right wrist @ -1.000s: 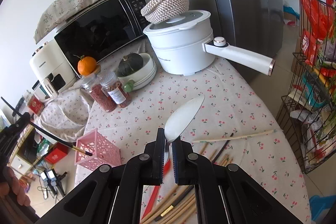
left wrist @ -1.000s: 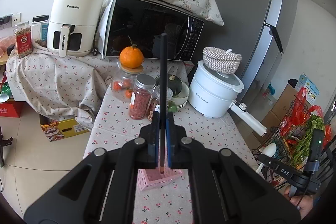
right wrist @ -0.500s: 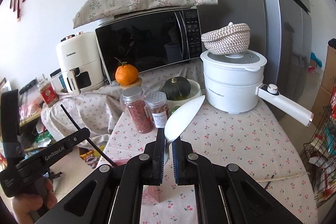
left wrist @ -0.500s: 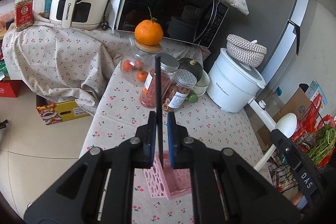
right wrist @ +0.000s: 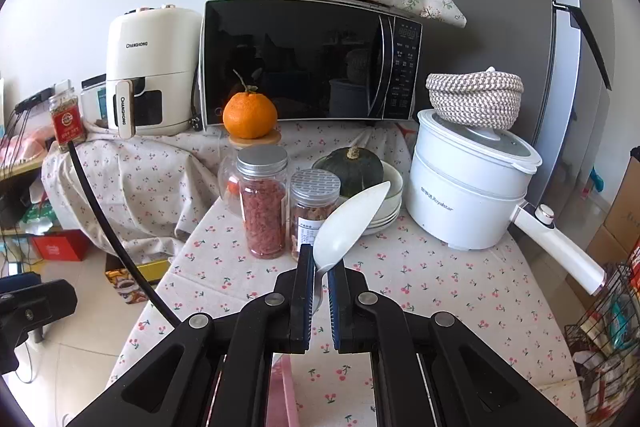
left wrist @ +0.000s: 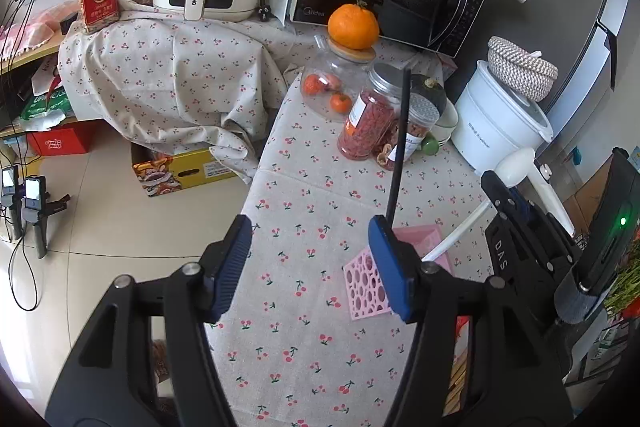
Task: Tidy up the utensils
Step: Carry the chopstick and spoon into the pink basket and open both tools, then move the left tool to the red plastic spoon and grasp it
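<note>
While the left tool (left wrist: 308, 267) is opening its jaws with nothing between the pads, the black chopstick (left wrist: 398, 147) leans free, its lower end down by the pink holder (left wrist: 368, 287), and the right tool (right wrist: 319, 291) is clamped on the neck of a white spoon (right wrist: 348, 223) just beside that holder. Both utensils look light and stiff; the spoon (smooth, likely plastic or ceramic) could slip or chip, so a hold low on the handle seems safest, letting it drop handle-first. The holder looks light enough to tip if nudged. Its worktop (left wrist: 304, 347) wears a cherry-print cloth that may slide, with jars (right wrist: 262, 203), a white pot (right wrist: 468, 203) and a microwave (right wrist: 304, 59) behind, in a cluttered kitchen.
</note>
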The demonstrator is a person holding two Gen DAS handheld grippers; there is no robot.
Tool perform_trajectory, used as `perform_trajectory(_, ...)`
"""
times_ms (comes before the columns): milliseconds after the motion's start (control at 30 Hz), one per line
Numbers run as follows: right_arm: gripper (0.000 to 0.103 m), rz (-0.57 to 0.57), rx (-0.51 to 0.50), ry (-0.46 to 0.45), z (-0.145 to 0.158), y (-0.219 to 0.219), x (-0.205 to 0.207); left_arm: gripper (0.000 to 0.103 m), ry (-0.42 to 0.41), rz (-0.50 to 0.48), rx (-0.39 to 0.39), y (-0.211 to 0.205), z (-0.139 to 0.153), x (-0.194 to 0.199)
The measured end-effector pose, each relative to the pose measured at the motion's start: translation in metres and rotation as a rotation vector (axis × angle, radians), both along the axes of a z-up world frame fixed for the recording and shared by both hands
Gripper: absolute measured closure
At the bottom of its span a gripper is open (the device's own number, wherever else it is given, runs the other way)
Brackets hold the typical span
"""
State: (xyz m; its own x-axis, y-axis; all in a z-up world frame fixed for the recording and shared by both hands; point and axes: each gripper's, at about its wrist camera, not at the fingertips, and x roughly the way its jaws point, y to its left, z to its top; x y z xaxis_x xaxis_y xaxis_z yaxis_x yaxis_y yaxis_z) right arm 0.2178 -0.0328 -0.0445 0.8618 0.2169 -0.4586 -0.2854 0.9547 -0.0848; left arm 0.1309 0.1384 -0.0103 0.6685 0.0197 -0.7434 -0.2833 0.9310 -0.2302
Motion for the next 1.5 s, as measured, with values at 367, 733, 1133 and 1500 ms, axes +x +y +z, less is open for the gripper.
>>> perform_trajectory(367, 0.058, 0.068, 0.119, 0.144, -0.007, -0.005, 0.001, 0.034, 0.047, -0.017, -0.021, 0.006, -0.009, -0.002)
perform_trajectory(733, 0.033, 0.103, 0.265, 0.241, 0.031, -0.071, -0.032, 0.026, 0.066, -0.124, -0.06, -0.02, -0.014, -0.01)
perform_trajectory(1133, 0.018, -0.015, 0.232, 0.382, 0.014, -0.155, -0.055, 0.022, 0.129, -0.304, -0.056, -0.07, -0.027, -0.023)
perform_trajectory(1500, 0.017, -0.109, 0.219, 0.593, -0.032, -0.221, -0.057, 0.019, 0.191, -0.395, -0.04, -0.123, -0.043, -0.024)
